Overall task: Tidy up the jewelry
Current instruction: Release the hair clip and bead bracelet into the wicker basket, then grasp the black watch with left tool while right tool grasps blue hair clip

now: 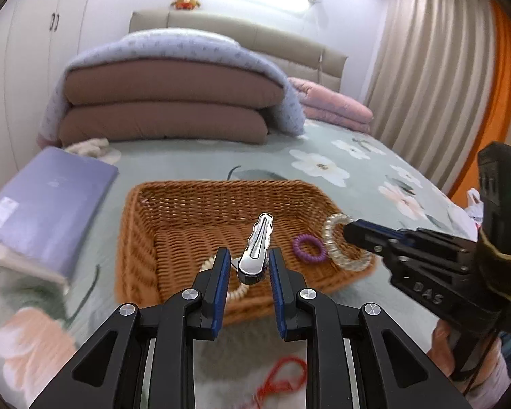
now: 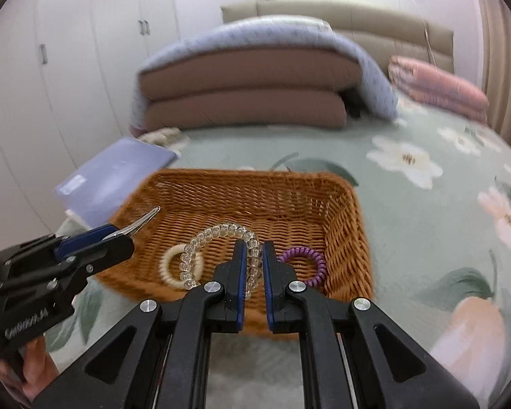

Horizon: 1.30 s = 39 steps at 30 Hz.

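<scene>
A brown wicker basket (image 1: pixel 194 201) (image 2: pixel 344 204) sits on the floral bedspread. My left gripper (image 1: pixel 248 266) is shut on a silver hair clip (image 1: pixel 255 248) and holds it above the basket's near side; the clip also shows in the right wrist view (image 2: pixel 143 221). My right gripper (image 2: pixel 253 255) is shut on a clear beaded bracelet (image 2: pixel 218 235) (image 1: pixel 337 248) over the basket. A purple coil hair tie (image 1: pixel 308 248) (image 2: pixel 306 259) and a cream ring (image 2: pixel 168 266) lie inside the basket. A red string (image 1: pixel 282 375) lies on the bed under my left gripper.
A lilac box (image 1: pixel 47 201) (image 2: pixel 115 173) lies left of the basket. Folded brown and blue quilts (image 1: pixel 167 102) (image 2: pixel 248 88) and a pink quilt (image 1: pixel 334 105) are stacked at the bed's head. White wardrobes stand left, curtains (image 1: pixel 432 78) right.
</scene>
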Available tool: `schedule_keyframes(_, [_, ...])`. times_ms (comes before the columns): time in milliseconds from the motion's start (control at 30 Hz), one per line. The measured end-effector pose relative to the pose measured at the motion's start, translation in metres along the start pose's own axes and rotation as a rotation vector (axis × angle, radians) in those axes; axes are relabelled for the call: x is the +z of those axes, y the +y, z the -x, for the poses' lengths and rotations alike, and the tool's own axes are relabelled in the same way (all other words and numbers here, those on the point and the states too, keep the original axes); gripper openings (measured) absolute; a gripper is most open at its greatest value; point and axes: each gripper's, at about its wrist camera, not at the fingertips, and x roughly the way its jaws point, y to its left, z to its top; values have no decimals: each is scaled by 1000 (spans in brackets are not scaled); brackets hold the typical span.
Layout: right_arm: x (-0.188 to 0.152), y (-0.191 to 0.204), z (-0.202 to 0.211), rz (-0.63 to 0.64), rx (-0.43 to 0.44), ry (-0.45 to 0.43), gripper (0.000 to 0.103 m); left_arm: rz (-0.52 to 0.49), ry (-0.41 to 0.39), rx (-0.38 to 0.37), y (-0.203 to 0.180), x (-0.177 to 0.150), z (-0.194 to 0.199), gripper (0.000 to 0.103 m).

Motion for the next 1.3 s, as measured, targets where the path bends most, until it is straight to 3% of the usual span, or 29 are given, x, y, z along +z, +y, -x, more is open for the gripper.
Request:
schedule_keyframes(133, [0, -7, -30, -20, -2, 59, 10, 16, 41, 0, 6, 5, -35, 24])
schedule_keyframes(333, [-5, -15, -43, -45, 5, 102, 13, 19, 95, 11, 9, 0, -62, 24])
schedule_keyframes(400, [-5, -18, -40, -57, 8, 105, 28, 23, 106, 10, 10, -1, -63, 25])
schedule_keyframes(467, [-6, -20, -32, -58, 2, 90, 31, 21, 107, 11, 10, 0, -60, 33])
schedule_keyframes(533, [-8, -21, -23, -54, 5, 88, 31, 14, 78, 6, 8, 0, -50, 47])
schedule_keyframes(667, [-16, -17, 10, -41, 32, 59, 31, 5, 48, -10, 2, 1, -26, 49])
schedule_keyframes(867, [-54, -13, 80, -16, 58, -1, 31, -9, 11, -39, -4, -17, 38, 49])
schedule_keyframes(1100, [-116, -18, 146, 6, 22, -39, 31, 16, 23, -13, -13, -79, 111, 49])
schedule_keyframes(1300, [-168, -32, 161, -45, 24, 14, 31, 94, 44, -7, -12, -132, 140, 49])
